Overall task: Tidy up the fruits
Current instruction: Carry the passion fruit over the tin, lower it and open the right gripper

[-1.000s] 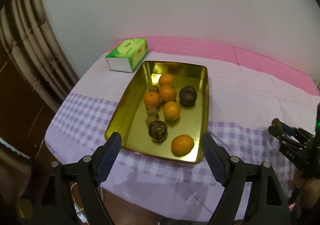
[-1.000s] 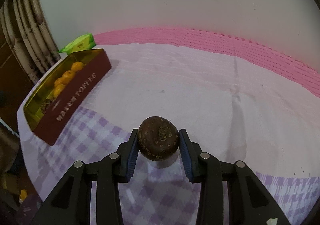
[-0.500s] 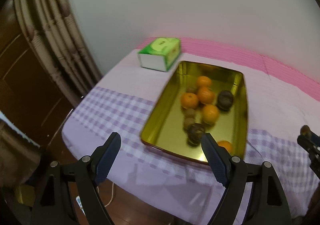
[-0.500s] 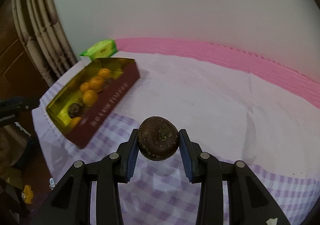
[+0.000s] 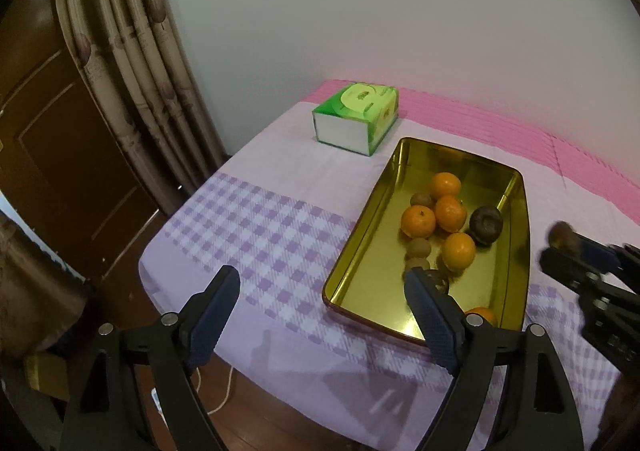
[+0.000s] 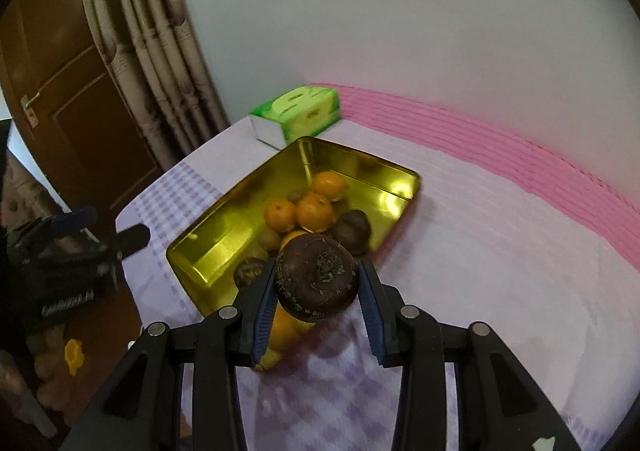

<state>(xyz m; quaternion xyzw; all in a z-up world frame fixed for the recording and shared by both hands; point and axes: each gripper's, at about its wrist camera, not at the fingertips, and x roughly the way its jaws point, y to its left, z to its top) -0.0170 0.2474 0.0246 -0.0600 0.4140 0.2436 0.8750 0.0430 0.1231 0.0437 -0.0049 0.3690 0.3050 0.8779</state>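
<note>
Right gripper (image 6: 317,301) clamped on a dark mangosteen (image 6: 317,277) above the gold tin tray's (image 6: 352,159) near end, left gripper (image 5: 320,315) agape, empty; next: lower and release among the oranges (image 6: 314,211).

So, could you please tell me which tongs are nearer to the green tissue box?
Probably the right. The right tongs hold a dark fruit over the gold tray's near end; the left tongs hang open off the table's near edge. The tissue box sits beyond the tray.

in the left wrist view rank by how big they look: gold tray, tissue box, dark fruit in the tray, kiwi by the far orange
1. gold tray
2. tissue box
3. dark fruit
4. kiwi

The box lies farther from the camera than the tray, so it looks smaller than it is.
</note>
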